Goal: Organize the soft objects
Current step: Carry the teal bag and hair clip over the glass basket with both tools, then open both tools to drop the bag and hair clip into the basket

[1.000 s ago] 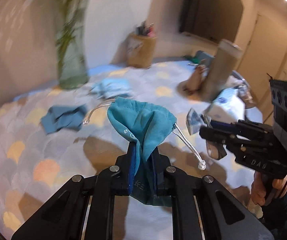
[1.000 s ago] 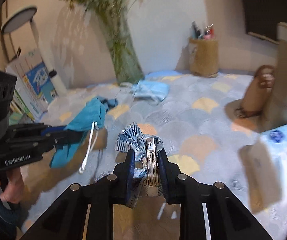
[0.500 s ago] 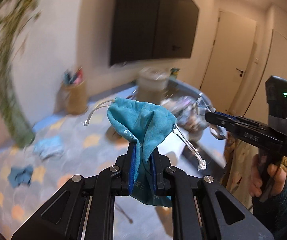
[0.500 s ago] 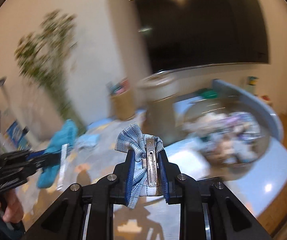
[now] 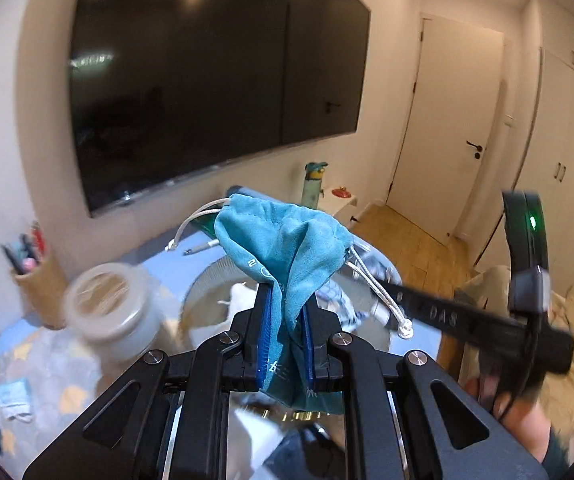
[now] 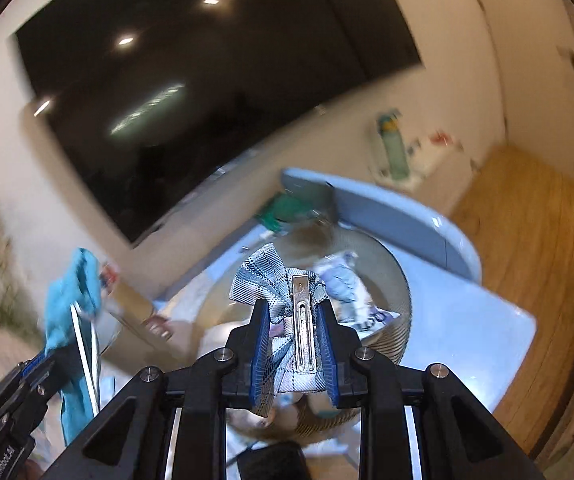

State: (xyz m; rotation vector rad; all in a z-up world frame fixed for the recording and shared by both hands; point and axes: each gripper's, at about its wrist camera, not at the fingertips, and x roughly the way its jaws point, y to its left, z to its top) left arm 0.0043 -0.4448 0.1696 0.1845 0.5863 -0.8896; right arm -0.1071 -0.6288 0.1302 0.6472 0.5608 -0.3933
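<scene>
My left gripper (image 5: 285, 320) is shut on a teal drawstring pouch (image 5: 283, 248) with white cords, held up in the air. My right gripper (image 6: 293, 332) is shut on a blue-grey plaid bow with a metal clip (image 6: 301, 312). Both hang over a round woven basket (image 6: 399, 280) that holds several soft items; it also shows in the left wrist view (image 5: 215, 276). In the right wrist view the pouch (image 6: 75, 292) shows at the left, in the left gripper. In the left wrist view the right gripper (image 5: 439, 316) reaches in from the right.
A frosted jar (image 5: 107, 312) and a pencil holder (image 5: 43, 284) stand left of the basket. Small cloths (image 5: 11, 396) lie on the patterned tablecloth at lower left. A dark TV (image 5: 207, 80) hangs on the wall behind. A green bottle (image 6: 393, 144) stands beyond the table.
Both grippers have swung right from the patterned tablecloth to above the basket, each still holding its item. The vase and scattered cloths have left the middle of view.
</scene>
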